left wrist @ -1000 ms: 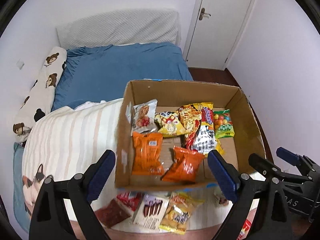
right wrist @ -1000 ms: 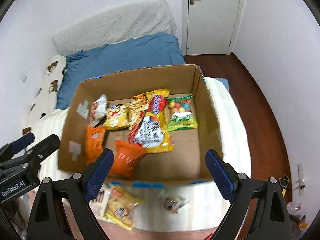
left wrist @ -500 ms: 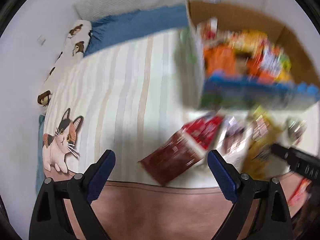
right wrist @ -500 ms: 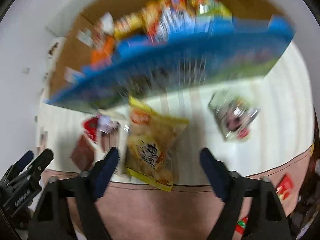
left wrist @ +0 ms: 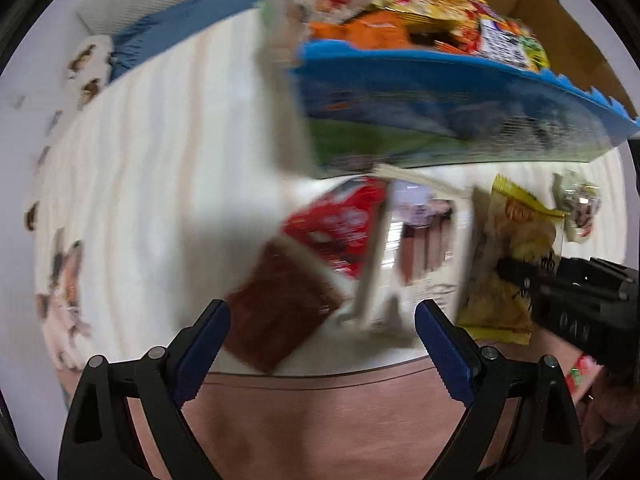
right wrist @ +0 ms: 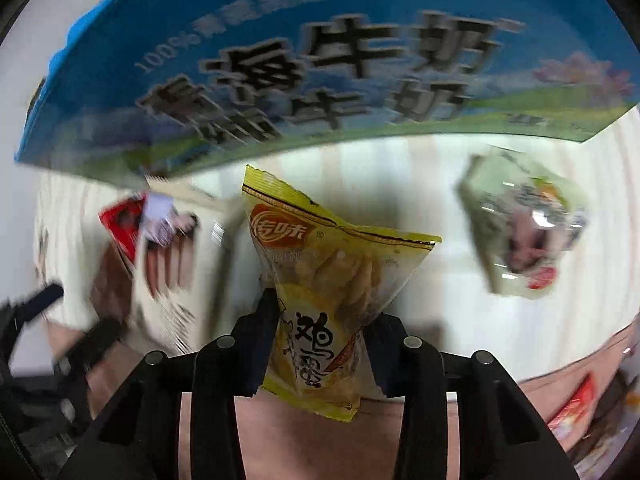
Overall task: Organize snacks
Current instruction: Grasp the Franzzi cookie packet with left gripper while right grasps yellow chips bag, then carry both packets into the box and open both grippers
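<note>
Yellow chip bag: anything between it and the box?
The right gripper pinches the yellow chip bag. The cardboard box's printed near wall rises directly beyond it; the bag must be lifted over that.

Box: upper frame, behind the packets.
Chip bag: centre, between the right gripper's fingers.
Clear packet: right of it.
Stick-snack packet: left of it.

A striped cream blanket with a cat print lies beside blue bedding.
</note>
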A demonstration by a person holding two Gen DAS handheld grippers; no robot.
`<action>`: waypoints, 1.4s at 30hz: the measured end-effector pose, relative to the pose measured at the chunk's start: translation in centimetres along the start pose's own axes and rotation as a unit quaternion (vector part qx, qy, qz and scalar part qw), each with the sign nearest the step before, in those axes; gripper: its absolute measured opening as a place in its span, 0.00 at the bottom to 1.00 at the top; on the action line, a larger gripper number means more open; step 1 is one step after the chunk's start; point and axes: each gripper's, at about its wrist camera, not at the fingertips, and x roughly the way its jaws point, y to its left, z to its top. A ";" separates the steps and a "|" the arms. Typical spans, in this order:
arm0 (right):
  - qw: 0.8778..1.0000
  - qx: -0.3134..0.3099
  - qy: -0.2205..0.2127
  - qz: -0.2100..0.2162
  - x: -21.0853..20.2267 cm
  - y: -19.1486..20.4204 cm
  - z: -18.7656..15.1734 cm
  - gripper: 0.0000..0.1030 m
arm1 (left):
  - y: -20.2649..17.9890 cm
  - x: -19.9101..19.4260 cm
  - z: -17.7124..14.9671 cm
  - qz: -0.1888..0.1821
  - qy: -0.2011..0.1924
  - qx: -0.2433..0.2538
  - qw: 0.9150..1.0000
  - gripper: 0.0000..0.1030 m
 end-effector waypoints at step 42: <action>0.999 0.023 0.037 0.032 0.5 -5.4 -11.3 0.31 | -5.7 3.0 -8.5 -0.090 0.065 -0.115 0.987 0.54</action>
